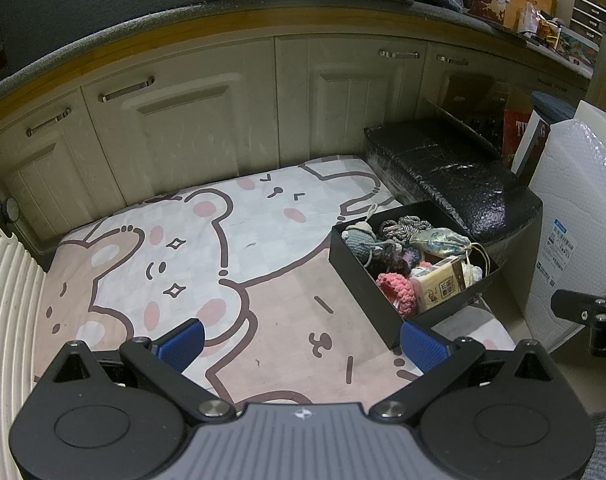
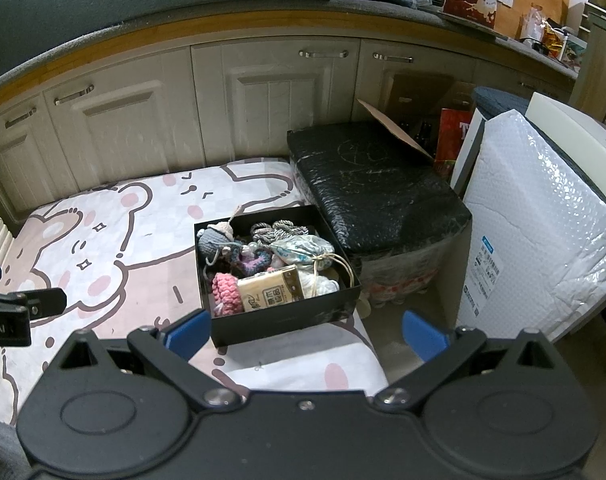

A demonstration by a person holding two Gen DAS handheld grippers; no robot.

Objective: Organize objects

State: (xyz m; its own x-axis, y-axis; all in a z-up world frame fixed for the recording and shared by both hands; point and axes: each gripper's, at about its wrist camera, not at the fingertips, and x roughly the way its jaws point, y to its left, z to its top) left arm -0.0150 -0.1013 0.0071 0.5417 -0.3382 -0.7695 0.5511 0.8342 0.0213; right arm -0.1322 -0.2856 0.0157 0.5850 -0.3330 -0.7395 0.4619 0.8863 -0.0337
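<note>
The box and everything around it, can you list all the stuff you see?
Box: one, black, open, on the mat's right edge.
Crochet piece: one, pink, front left in the box.
Tissue pack: one, tan, front of the box.
Knitted toy: one, grey, back left in the box.
Cord bundle: one, grey and white, back of the box.
Drawstring pouch: one, pale patterned, right side of the box.
Mat: one, pink and white, cartoon bears, on the floor.
Wrapped bundle: one, black, behind the box.
Bubble-wrapped parcel: one, white, far right.
Cabinets: cream, behind.
Left gripper: open, empty.
Right gripper: open, empty.
</note>
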